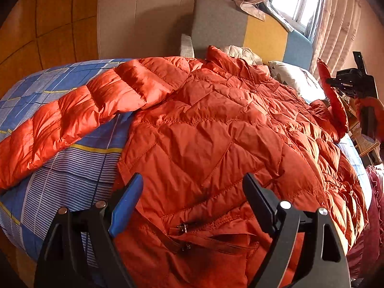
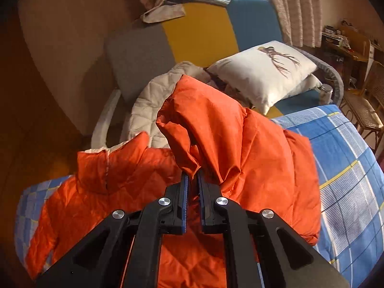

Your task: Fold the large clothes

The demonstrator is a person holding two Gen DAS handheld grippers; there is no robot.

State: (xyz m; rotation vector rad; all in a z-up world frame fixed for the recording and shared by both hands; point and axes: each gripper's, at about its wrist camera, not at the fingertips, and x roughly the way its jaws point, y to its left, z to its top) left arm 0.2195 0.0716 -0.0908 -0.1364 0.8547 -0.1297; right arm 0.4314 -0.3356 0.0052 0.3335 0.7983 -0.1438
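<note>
An orange quilted down jacket (image 1: 216, 129) lies spread on a blue checked bedspread (image 1: 72, 168), front up, one sleeve (image 1: 72, 117) stretched out to the left. My left gripper (image 1: 192, 184) is open and empty, just above the jacket's hem near a zip pocket (image 1: 206, 237). My right gripper (image 2: 192, 177) is shut on the jacket's other sleeve (image 2: 211, 124) and holds it lifted above the jacket body (image 2: 96, 192). In the left wrist view the right gripper (image 1: 336, 84) shows at the far right with the raised sleeve.
A grey, yellow and blue headboard (image 2: 199, 33) stands behind. A white pillow (image 2: 261, 72) and a cream quilted garment (image 2: 153, 100) lie at the head of the bed. A wicker chair (image 2: 369, 105) and curtains (image 1: 336, 24) are at the right. A dark red cloth (image 1: 374, 204) lies beside the jacket.
</note>
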